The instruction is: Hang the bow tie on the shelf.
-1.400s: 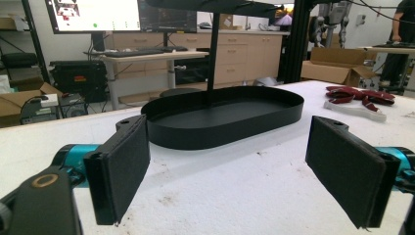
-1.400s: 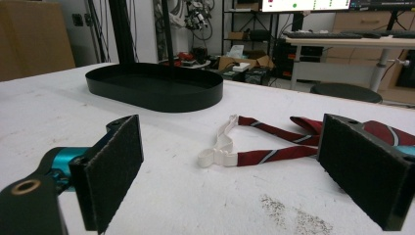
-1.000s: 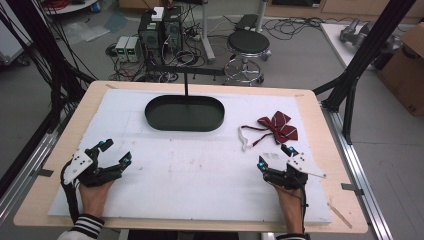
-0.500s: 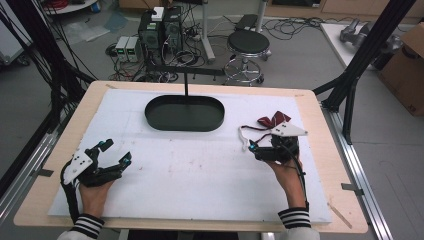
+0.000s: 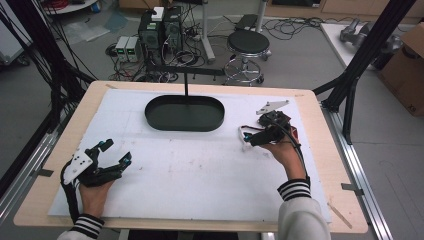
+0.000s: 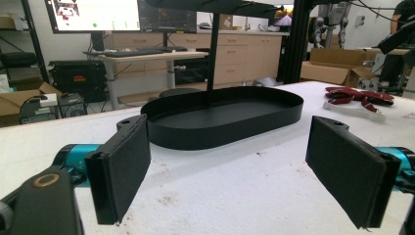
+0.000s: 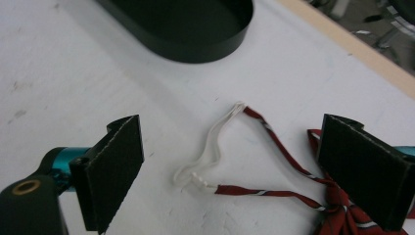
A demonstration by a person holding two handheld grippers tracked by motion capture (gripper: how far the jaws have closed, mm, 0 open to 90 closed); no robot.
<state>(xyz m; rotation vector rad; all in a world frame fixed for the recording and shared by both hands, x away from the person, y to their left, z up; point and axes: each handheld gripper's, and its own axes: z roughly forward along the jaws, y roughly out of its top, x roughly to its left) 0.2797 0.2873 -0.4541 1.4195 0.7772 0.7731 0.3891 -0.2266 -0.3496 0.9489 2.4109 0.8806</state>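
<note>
Right gripper [image 5: 248, 137]: jaws wide apart, nothing pinched. It sits over the right side of the table, pointing left, right on top of the bow tie.
Bow tie [image 7: 342, 215]: dark red with thin stripes, lying flat on the white mat [image 5: 200, 170]. In the right gripper view the bow part is low at the right, just by the right-hand jaw, and its two red straps run left into the gap between the jaws.
Elastic loop [image 7: 208, 152]: white, joined to the strap ends, lying on the mat between the jaws and touching neither of them as far as I can see.
Left gripper [image 5: 116, 151]: also open, holding nothing, down at the near left of the mat, well apart from the bow tie.
Tray [image 5: 184, 113]: black oval, empty, at the far middle of the mat. Near the bow tie but not touching it.
Left gripper view: the tray [image 6: 225, 117] sits straight ahead between the jaws, the bow tie [image 6: 359, 95] far off at the right.
</note>
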